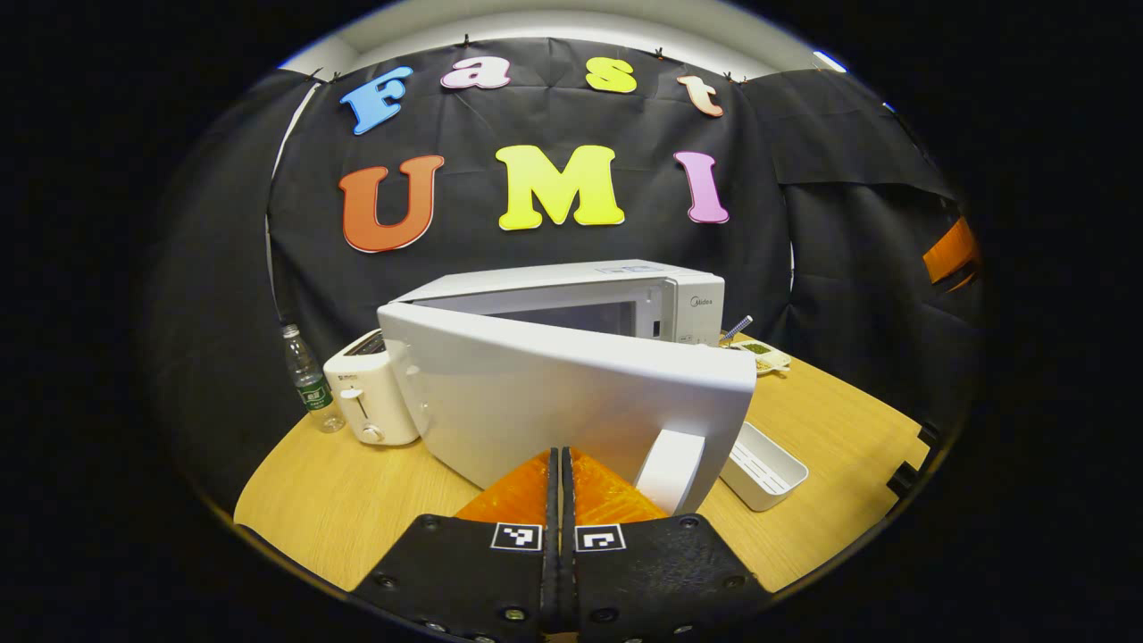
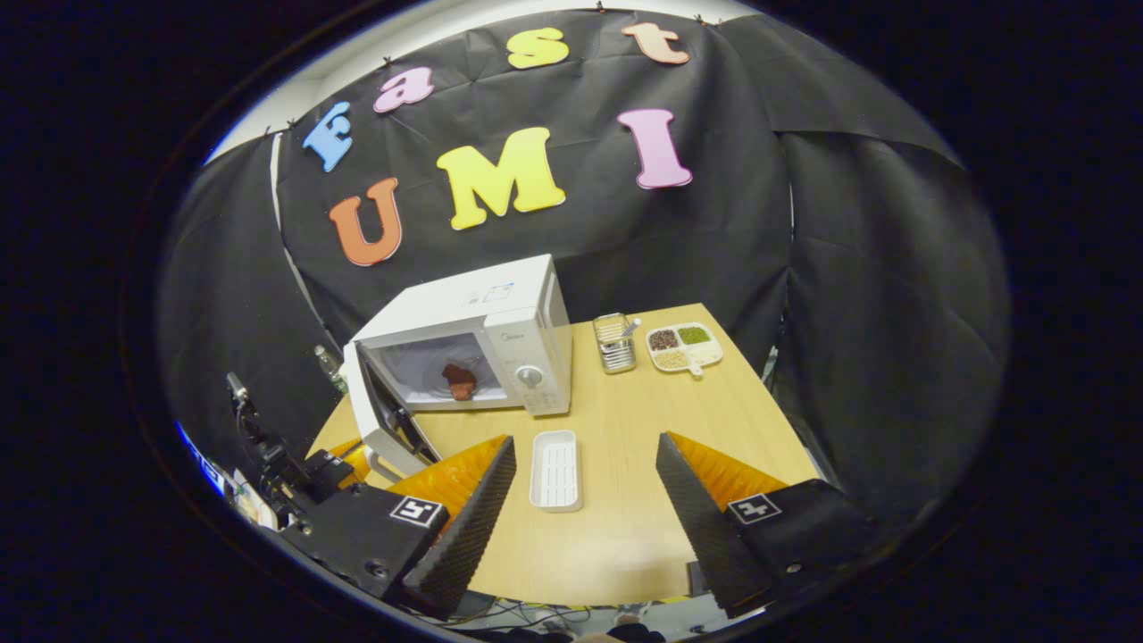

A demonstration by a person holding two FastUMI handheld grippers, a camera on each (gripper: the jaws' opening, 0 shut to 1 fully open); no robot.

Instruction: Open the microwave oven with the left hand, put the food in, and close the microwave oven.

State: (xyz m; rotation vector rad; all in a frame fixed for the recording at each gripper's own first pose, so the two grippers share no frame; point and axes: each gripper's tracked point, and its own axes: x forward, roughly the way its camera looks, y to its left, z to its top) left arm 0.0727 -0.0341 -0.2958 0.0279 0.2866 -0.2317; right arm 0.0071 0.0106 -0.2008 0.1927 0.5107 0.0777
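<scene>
**Food inside, door half swung, left jaws set to push it home**

The left gripper point(image 1: 560, 464) has its jaws pressed together with nothing between them, their tips right at the outer face of the microwave door point(image 1: 571, 402), beside its handle point(image 1: 670, 469). I cannot tell whether they touch the panel. Closed jaws make a blunt point, which suits a push better than a pinch, so I judge the closing step is in hand. The right gripper point(image 2: 585, 500) hangs back over the counter's near edge with its jaws wide apart and empty, clear of the door's swing.

The door stands partly open, hinged on the side nearer the toaster point(image 1: 371, 393). In the right gripper view the microwave oven point(image 2: 482, 344) shows its cavity, and the food point(image 2: 460, 379), a reddish-brown lump, sits on the cavity floor. What remains is to shut the door.

On the counter point(image 2: 625, 536), an empty white tray point(image 2: 555, 471) lies just in front of the oven. Toward the far right corner stand a small metal rack point(image 2: 614, 344) with a utensil poking out, and a divided dish point(image 2: 683, 346) holding dark, green and pale grains in separate compartments. A water bottle point(image 1: 308, 384) stands at the far left, beside the toaster
</scene>
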